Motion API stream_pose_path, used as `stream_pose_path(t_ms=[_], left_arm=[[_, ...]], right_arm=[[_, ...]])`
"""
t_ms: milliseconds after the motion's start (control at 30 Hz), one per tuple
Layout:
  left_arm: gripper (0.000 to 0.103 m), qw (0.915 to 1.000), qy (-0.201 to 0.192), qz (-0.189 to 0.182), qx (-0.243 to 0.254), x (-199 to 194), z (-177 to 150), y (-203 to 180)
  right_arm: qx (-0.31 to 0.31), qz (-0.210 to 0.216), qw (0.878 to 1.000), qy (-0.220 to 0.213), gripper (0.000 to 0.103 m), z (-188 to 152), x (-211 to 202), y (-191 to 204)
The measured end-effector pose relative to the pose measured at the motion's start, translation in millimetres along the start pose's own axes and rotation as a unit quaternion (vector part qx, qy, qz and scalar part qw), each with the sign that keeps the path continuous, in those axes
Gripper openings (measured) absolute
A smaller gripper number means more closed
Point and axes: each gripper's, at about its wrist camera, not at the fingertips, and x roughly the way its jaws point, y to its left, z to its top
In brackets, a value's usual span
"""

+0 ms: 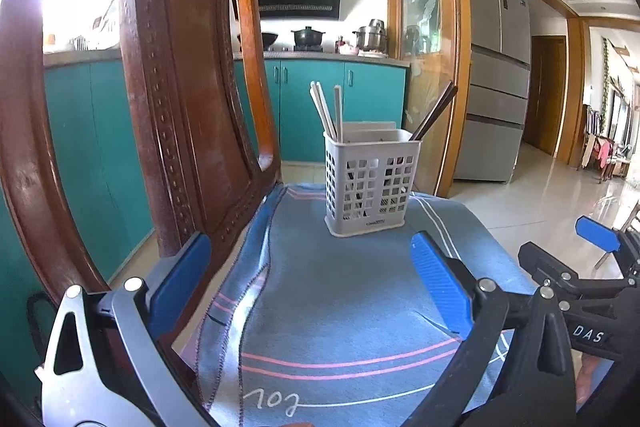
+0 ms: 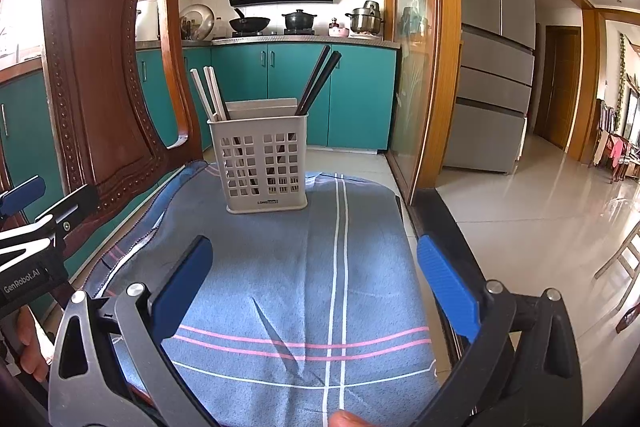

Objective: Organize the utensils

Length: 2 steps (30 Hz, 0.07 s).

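Note:
A white perforated utensil holder (image 1: 370,183) (image 2: 265,165) stands upright on a blue striped cloth (image 1: 340,307) (image 2: 304,287) that covers a chair seat. White chopsticks (image 1: 326,111) (image 2: 208,93) lean in its left compartment. Dark chopsticks (image 1: 434,115) (image 2: 318,79) lean in its right compartment. My left gripper (image 1: 308,287) is open and empty, short of the holder. My right gripper (image 2: 316,287) is open and empty too, also short of the holder. The right gripper shows at the right edge of the left wrist view (image 1: 592,255).
The carved wooden chair back (image 1: 172,75) (image 2: 108,59) rises close on the left. The seat's right edge drops to a tiled floor (image 2: 520,227). Teal kitchen cabinets (image 2: 296,91), a glass door frame (image 2: 424,47) and a fridge (image 2: 496,47) stand behind.

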Motion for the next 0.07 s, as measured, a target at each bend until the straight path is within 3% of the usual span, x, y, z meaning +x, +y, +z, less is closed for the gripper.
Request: stream_pose_path(t_ms=[67], left_arm=[[0.099,0.9995,0.022,-0.012,-0.016,7.6,-1.1,3.5]], right_arm=[[0.006,0.003,1.000,0.010,0.100,0.0,6.2,-2.6]])
